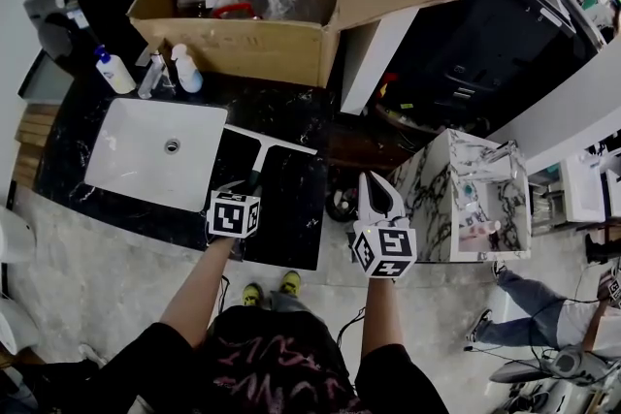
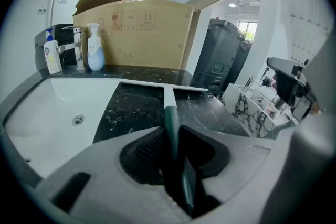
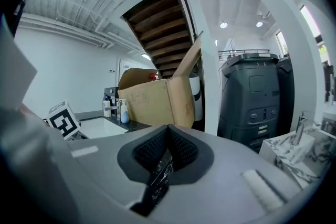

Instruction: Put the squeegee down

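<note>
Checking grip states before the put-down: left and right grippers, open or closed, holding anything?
Left gripper: closed on the dark green handle of the white-bladed squeegee.
Right gripper: closed, empty.

One squeegee (image 2: 170, 113), one cardboard box (image 1: 243, 44), one sink (image 1: 126, 160) and one faucet (image 1: 148, 73) share a single worktop (image 1: 291, 208). Two bottles stand by the faucet: a pump bottle (image 1: 114, 71) and a spray bottle (image 1: 186, 69). Two claws show, the left claw (image 2: 170, 132) and the right claw (image 3: 167, 132).

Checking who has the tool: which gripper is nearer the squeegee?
Left. The left gripper is shut on the squeegee handle; the right gripper hangs apart, past the right edge of the counter.
</note>
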### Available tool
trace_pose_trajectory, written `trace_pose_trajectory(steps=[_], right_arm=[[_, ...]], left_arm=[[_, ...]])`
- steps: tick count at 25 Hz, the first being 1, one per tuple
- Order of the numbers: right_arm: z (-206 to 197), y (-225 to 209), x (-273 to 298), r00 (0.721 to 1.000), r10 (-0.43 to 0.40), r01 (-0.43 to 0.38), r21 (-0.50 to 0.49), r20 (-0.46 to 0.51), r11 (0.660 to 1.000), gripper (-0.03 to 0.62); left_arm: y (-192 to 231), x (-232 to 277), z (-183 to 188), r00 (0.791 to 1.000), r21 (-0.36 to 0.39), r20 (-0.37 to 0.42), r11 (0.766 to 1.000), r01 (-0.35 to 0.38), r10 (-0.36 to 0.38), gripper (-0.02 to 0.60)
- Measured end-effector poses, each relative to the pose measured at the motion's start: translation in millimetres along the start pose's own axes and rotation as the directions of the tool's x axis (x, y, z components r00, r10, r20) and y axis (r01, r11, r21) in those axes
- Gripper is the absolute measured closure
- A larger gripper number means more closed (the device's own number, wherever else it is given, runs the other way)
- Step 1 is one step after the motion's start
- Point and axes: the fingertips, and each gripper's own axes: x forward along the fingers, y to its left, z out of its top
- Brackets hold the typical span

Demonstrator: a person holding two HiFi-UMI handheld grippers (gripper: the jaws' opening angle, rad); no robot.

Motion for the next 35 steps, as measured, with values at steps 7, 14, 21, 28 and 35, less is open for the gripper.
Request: trace_pose_trajectory(steps=[7,14,21,28,35], right_arm=[[1,-2,-4,1.000,-0.010,0.010,0.001,0.003,1.000,0.592],[3,3,-11,1.000,-0.013,0.013,-0.002,0.008,1.000,0.592],[5,17,-17,1.000,-0.011,0.011,-0.005,0.010,1.000,0.592],[4,33,-29,1.000,-0.014,0.014,-0.012,0.007,1.000,0.592],[6,45,-40,1.000,-0.018,0.019,-0.018,0.013,1.000,0.592]], left_arm=[[-3,0,0,1.000,0.049,-0.003,0.999,-0.007,0.007,0.444],[-5,-8,1,1.000,0.067,0.018,0.998,0.004,-0.005,0.401],[-2,-28,7,0.998,0.085,0.062,0.996,0.014,-0.019,0.385],[3,-52,9,0.993,0.104,0.115,0.994,0.016,-0.028,0.405],[8,-79,22,0.981,0.113,0.194,0.994,0.006,-0.028,0.441]])
